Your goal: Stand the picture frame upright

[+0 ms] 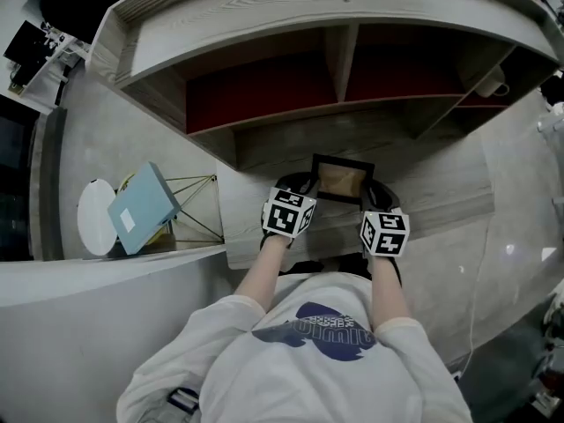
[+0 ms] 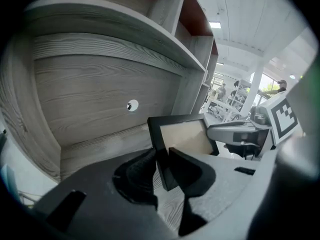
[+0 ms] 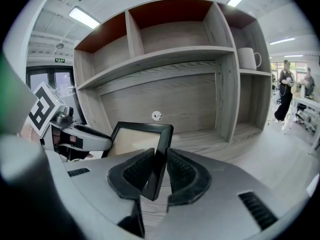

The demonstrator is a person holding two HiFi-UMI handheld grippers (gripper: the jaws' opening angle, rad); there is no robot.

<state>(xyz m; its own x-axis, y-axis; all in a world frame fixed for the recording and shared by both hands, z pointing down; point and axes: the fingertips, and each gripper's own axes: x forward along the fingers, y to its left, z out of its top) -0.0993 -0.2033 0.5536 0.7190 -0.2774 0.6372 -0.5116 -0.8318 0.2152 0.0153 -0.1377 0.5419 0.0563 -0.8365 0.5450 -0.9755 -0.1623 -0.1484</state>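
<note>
while the head view looks down on the marker cubes point(image 1: 288, 214) and hides the tips beneath them, each gripper view shows its grip plainly. the left tongs point(image 2: 162, 168) are clamped on the left bar of the picture frame point(image 2: 182, 134). the right tongs point(image 3: 159, 170) are clamped on its right bar, with black moulding pinched between the pads.

from above, the frame sits at 12 o'clock of the hands, over the wood-grain counter point(image 1: 441, 183) before the lower bay of the shelf unit point(image 1: 264, 25). it is tilted, beige panel toward the person.

only the head view shows the teal book point(image 1: 141, 208) on a gold wire stand point(image 1: 198, 205), at 9 o'clock of the frame. the white mug point(image 1: 492, 84), cut off at 2 o'clock there, stands clear on a side shelf in the right gripper view point(image 3: 247, 58). the left gripper view misses it.

both gripper views catch a small round plug point(image 3: 157, 115) in the back panel.

the tong bodies cover the frame's lower edge, so i cannot tell whether it touches the counter.
</note>
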